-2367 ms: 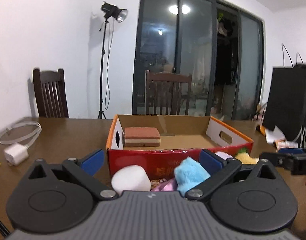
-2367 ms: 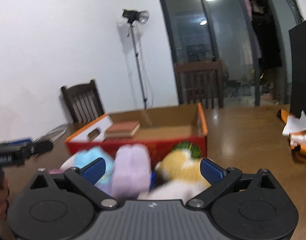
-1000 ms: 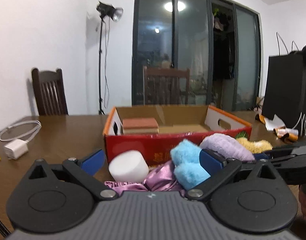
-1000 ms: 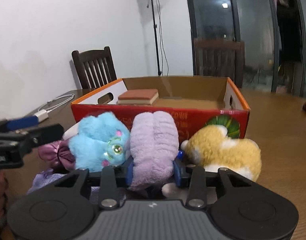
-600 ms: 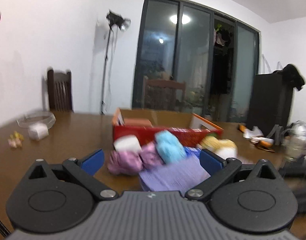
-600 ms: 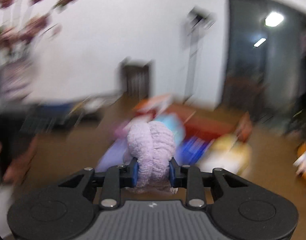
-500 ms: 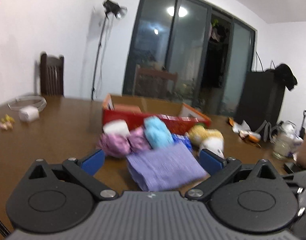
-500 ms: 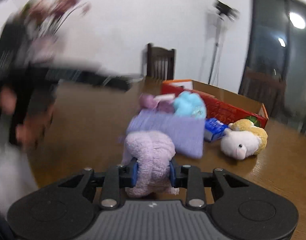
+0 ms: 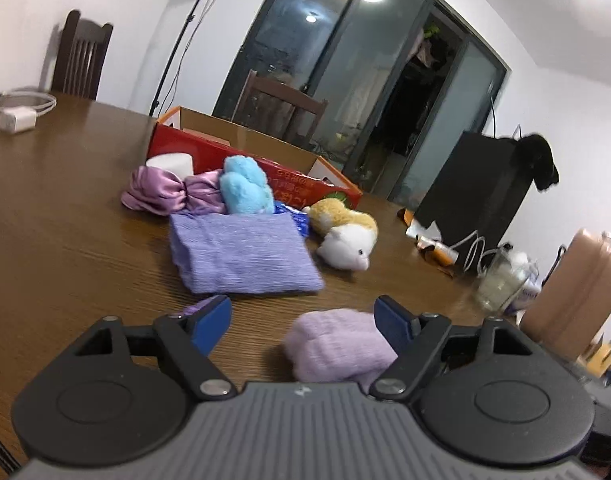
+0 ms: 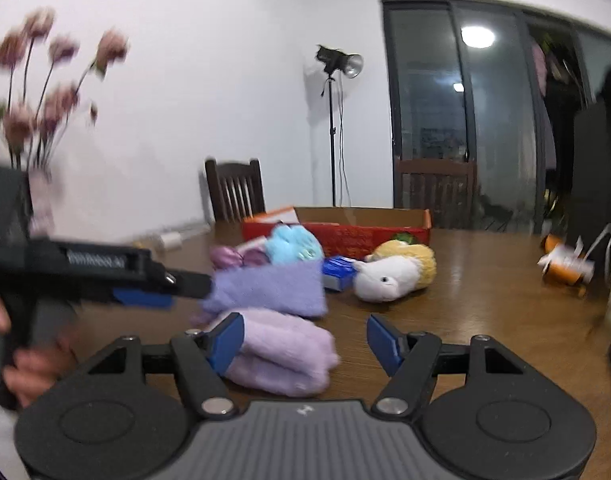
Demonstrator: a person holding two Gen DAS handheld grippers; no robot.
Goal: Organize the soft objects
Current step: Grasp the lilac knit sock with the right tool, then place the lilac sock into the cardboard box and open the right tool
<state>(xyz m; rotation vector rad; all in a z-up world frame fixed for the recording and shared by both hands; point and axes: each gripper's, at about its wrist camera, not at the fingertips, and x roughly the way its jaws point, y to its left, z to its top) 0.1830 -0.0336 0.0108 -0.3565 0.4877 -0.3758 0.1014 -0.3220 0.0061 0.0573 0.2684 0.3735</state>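
Lilac plush roll (image 10: 281, 352) on the table (image 10: 485, 300), free between the wide right hand-held gripper (image 10: 301, 340).

Jaws just opened, pads apart from the roll. Left hand-held gripper (image 9: 301, 316) also wide, just narrowing, roll lying by its right pad, not pressed. Probably light, squashy, not fragile; best taken across the thick middle, with firm squeeze. Just behind: folded purple cloth (image 9: 241, 256), then blue plush (image 9: 245, 190), satin pink cloth (image 9: 165, 196), white-yellow toy (image 9: 345, 236), red box (image 9: 265, 168). Both tools crowded around one roll, risk of bumping.
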